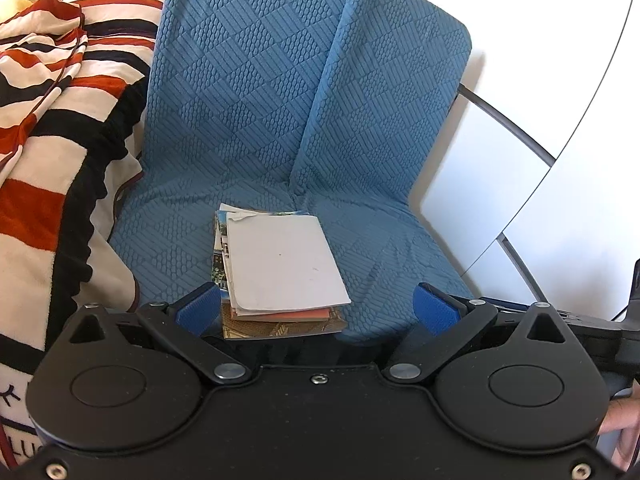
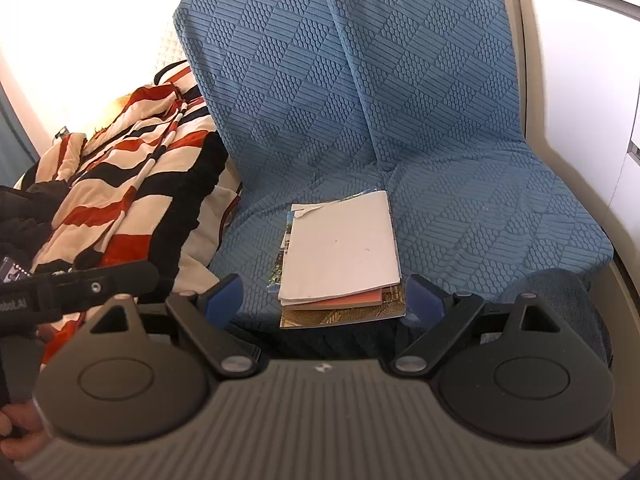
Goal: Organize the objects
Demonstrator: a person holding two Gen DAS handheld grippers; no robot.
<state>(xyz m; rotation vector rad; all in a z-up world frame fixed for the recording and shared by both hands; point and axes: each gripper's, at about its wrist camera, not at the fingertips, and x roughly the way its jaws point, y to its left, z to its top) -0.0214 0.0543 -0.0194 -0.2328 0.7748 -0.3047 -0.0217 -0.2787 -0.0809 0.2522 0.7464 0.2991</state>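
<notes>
A stack of booklets and magazines [image 1: 280, 268] lies on a blue quilted seat cover [image 1: 256, 112], a white booklet on top, an orange one and picture magazines beneath. My left gripper [image 1: 316, 308] is open, its blue pads either side of the stack's near edge, apart from it. In the right wrist view the same stack [image 2: 340, 256] lies on the blue cover [image 2: 460, 120]. My right gripper [image 2: 326, 300] is open, just short of the stack's near edge. Both are empty.
A red, black and cream striped blanket [image 1: 52, 120] is heaped to the left of the seat, also in the right wrist view [image 2: 132, 184]. White panels and a curved grey rail [image 1: 504, 120] stand to the right. The left gripper's body [image 2: 80, 284] shows at left.
</notes>
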